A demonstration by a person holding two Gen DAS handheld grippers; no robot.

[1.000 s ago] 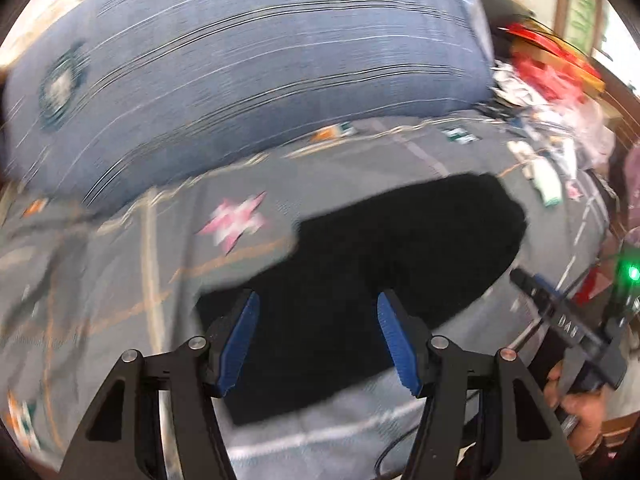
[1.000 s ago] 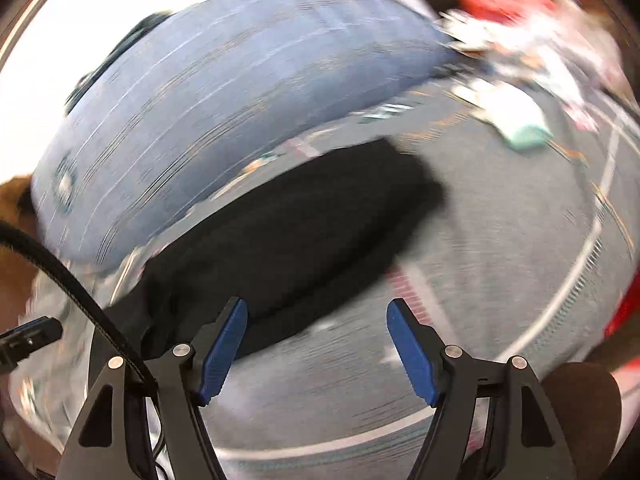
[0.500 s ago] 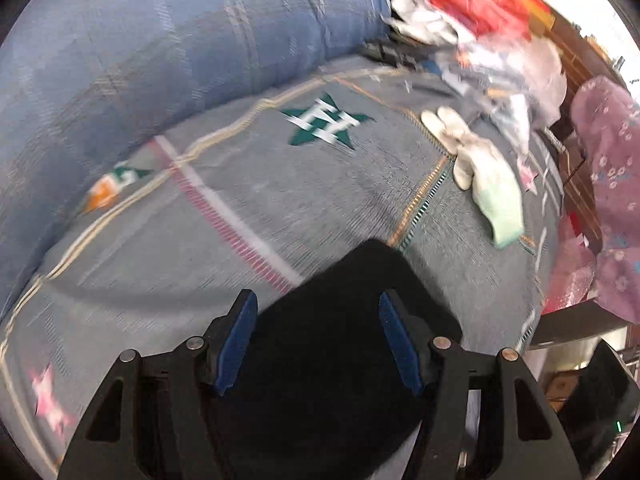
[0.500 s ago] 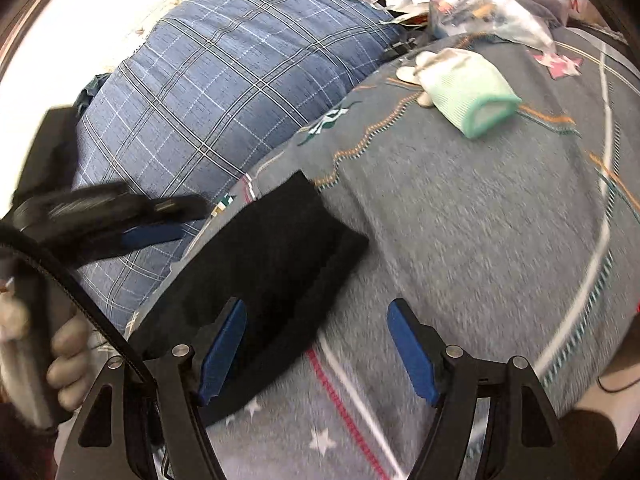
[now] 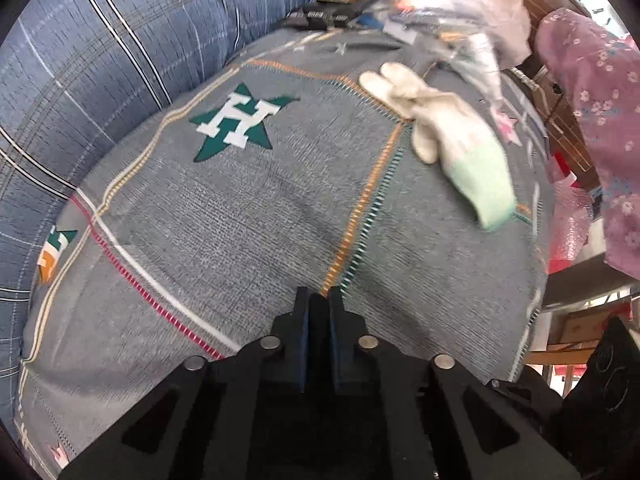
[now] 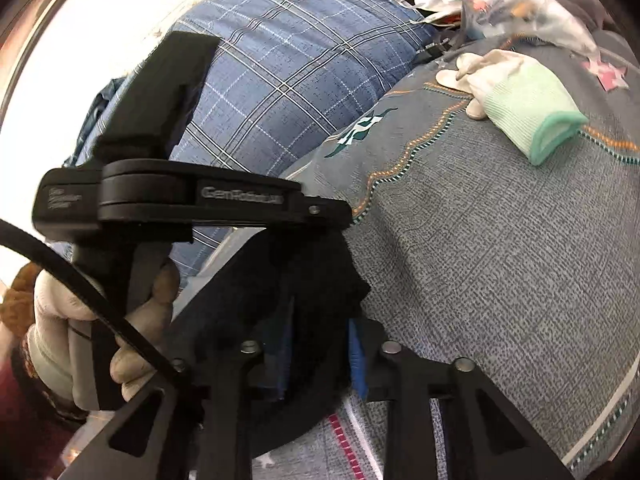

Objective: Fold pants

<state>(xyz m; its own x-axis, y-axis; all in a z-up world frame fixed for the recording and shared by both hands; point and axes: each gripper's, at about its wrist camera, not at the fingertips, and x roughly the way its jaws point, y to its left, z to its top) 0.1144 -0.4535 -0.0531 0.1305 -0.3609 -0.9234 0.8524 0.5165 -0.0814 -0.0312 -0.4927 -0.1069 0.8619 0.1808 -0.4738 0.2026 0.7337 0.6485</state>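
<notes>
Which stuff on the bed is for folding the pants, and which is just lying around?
For the job:
black pants
left gripper
right gripper

Just lying around:
white and green glove
blue plaid pillow
clutter pile
pink floral cloth

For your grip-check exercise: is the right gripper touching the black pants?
Touching. The right wrist view shows the right gripper, its jaws having just been closing, with blue pads pressed on a bunched fold of the black pants.
</notes>
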